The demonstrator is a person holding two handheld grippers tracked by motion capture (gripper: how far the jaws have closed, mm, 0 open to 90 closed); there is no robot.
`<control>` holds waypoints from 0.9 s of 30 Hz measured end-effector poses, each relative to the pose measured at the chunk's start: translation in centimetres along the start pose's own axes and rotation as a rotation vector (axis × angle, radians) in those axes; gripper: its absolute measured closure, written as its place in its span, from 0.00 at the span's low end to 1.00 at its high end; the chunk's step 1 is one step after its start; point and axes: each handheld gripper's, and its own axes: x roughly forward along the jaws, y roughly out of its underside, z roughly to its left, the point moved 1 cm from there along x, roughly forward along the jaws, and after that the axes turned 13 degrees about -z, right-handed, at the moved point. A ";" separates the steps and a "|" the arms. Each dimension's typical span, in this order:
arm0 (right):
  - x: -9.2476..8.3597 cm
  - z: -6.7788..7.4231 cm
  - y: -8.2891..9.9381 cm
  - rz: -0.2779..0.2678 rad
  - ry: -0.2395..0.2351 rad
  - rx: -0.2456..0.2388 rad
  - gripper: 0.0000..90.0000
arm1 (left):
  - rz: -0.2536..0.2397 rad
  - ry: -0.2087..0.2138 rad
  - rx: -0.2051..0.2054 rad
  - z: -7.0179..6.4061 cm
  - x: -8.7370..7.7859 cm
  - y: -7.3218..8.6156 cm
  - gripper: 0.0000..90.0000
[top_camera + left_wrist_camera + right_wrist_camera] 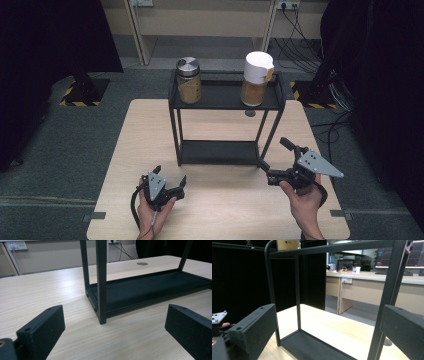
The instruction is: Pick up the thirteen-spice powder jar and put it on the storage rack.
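A black two-shelf rack (222,95) stands at the middle of the pale wooden table (150,130). Two jars of brown contents sit on its top shelf: a silver-lidded glass jar (188,80) at the left and a white-lidded jar (257,78) at the right. My left gripper (170,174) is open near the table's front, in front of the rack's left leg (101,282). My right gripper (273,152) is open beside the rack's front right leg. Nothing lies between either pair of jaws. The lower shelf (150,287) is bare. A jar's tan base (288,244) shows above the top rail.
A round grommet (250,113) is set in the table behind the rack. Cables (300,45) trail on the floor at the back right, and black curtains hang on both sides. In the right gripper view, desks with monitors (397,255) stand beyond the table.
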 end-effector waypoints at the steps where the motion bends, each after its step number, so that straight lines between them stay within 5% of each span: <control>1: 0.0 0.0 0.0 0.000 0.000 0.001 0.01 | 0.000 0.000 -0.002 0.0 0.0 0.0 0.02; 27: -1.1 -0.1 2.3 0.030 0.024 0.045 0.01 | -0.001 -0.001 -0.004 0.0 0.0 0.0 0.02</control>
